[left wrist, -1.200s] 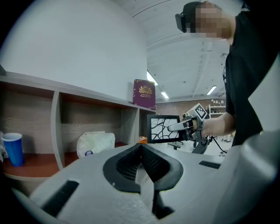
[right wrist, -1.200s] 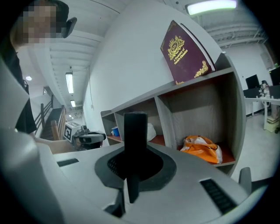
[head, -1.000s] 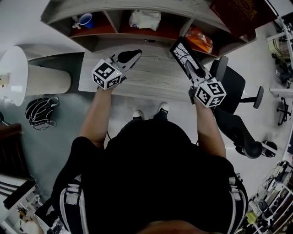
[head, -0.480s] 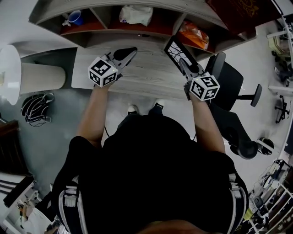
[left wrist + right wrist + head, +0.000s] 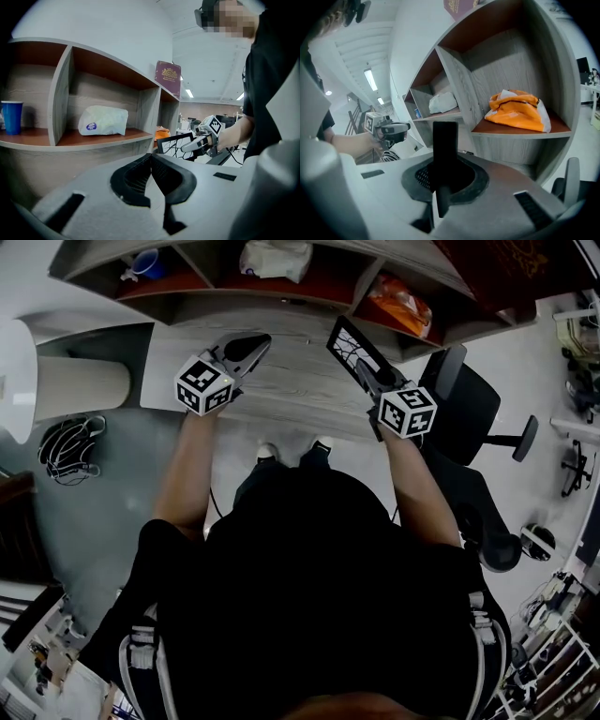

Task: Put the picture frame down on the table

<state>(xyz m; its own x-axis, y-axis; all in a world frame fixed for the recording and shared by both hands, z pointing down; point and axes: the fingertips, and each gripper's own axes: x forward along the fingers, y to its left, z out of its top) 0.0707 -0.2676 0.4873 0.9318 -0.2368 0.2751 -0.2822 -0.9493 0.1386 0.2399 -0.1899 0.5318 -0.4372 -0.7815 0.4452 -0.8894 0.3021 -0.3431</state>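
Black picture frame (image 5: 352,347), white branching lines; orange bag (image 5: 401,315).

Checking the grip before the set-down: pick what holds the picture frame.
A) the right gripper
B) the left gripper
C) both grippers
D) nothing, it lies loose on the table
A: the right gripper is shut on one edge of the picture frame, seen between its jaws in the right gripper view, while the left gripper is shut with nothing in it.
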